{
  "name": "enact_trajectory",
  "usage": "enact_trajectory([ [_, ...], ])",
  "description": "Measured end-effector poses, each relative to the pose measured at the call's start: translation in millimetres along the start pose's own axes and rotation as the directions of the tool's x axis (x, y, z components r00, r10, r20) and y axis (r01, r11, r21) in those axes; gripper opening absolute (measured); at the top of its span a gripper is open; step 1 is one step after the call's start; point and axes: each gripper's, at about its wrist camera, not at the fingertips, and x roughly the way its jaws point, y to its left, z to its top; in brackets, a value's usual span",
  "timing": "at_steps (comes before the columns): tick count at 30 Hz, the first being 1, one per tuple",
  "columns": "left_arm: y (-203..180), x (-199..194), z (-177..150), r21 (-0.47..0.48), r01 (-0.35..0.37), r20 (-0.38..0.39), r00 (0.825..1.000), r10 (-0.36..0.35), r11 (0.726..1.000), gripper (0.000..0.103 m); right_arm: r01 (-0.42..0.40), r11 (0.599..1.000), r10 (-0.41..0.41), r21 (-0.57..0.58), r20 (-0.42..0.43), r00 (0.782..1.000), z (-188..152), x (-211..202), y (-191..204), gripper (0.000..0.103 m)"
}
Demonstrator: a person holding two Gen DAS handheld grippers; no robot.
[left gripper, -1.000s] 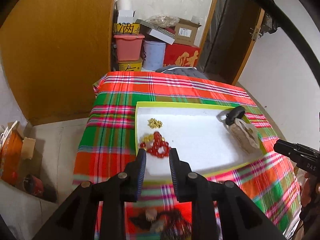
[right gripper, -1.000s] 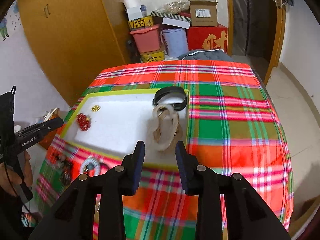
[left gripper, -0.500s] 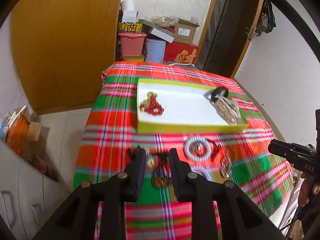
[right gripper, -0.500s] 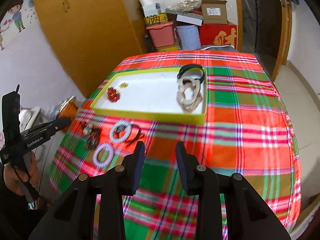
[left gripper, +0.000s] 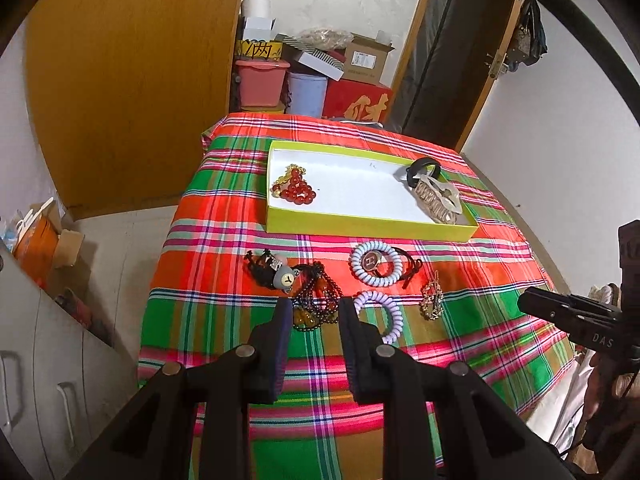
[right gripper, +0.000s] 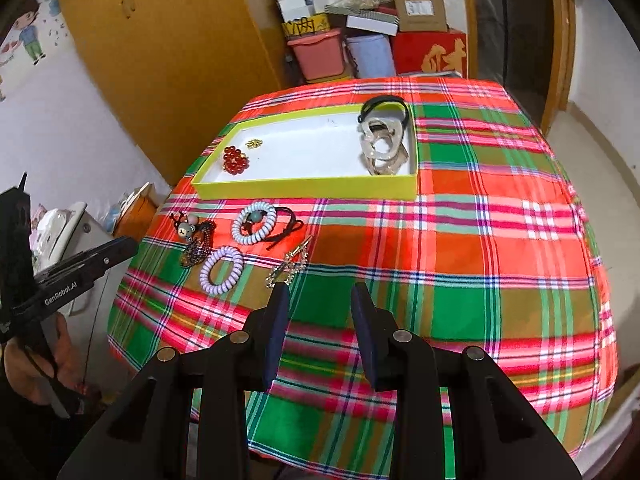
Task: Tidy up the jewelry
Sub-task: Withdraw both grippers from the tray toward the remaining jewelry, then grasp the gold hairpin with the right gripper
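Note:
A yellow-green tray [left gripper: 372, 225] [right gripper: 304, 191] on the plaid table holds a red bead bracelet [left gripper: 295, 191] [right gripper: 235, 159], a black hair tie [left gripper: 423, 167] [right gripper: 385, 105] and a beige hair clip [left gripper: 438, 203] [right gripper: 382, 145]. In front of it lie a bear charm tie [left gripper: 280, 276], dark bead bracelets [left gripper: 316, 304] [right gripper: 197, 249], a white coil tie [left gripper: 375, 267] [right gripper: 254, 222], a lilac coil tie [left gripper: 380, 312] [right gripper: 221, 269] and a gold clip [left gripper: 433, 297] [right gripper: 289, 267]. My left gripper [left gripper: 313, 307] is open and empty above the dark beads. My right gripper [right gripper: 320, 292] is open and empty, just right of the gold clip.
The plaid cloth [right gripper: 460, 248] drapes over the table's edges. Boxes and bins [left gripper: 312, 76] are stacked behind the table beside a wooden door [left gripper: 120, 80]. A grey cabinet [left gripper: 48, 360] stands at the left.
Both grippers have drawn back from the tray toward the table's near edge. The loose jewelry in front of the tray has come into view. Both stay open and empty.

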Motion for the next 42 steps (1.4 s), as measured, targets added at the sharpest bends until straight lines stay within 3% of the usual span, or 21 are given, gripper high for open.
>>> enact_trajectory([
  [11, 5, 9, -1, -0.014, 0.013, -0.028, 1.0, -0.014, 1.0, 0.024, -0.01, 1.0, 0.01, 0.006, -0.015, 1.0, 2, 6, 3, 0.033],
  [25, 22, 29, 5, -0.049, 0.013, -0.05, 0.999, -0.015, 0.999, 0.026, -0.022, 1.0, 0.022, 0.002, -0.067, 0.998, 15, 47, 21, 0.033],
  [29, 25, 36, 9, -0.051, 0.01, -0.049, 0.999, -0.013, 0.999, 0.035, -0.013, 1.0, 0.013, -0.002, -0.08, 0.997, 19, 63, 28, 0.033],
  [42, 37, 73, 15, -0.091, 0.016, -0.087, 0.996, -0.024, 0.996, 0.037, 0.05, 0.997, -0.057, -0.051, -0.134, 0.989, 18, 97, 34, 0.033],
])
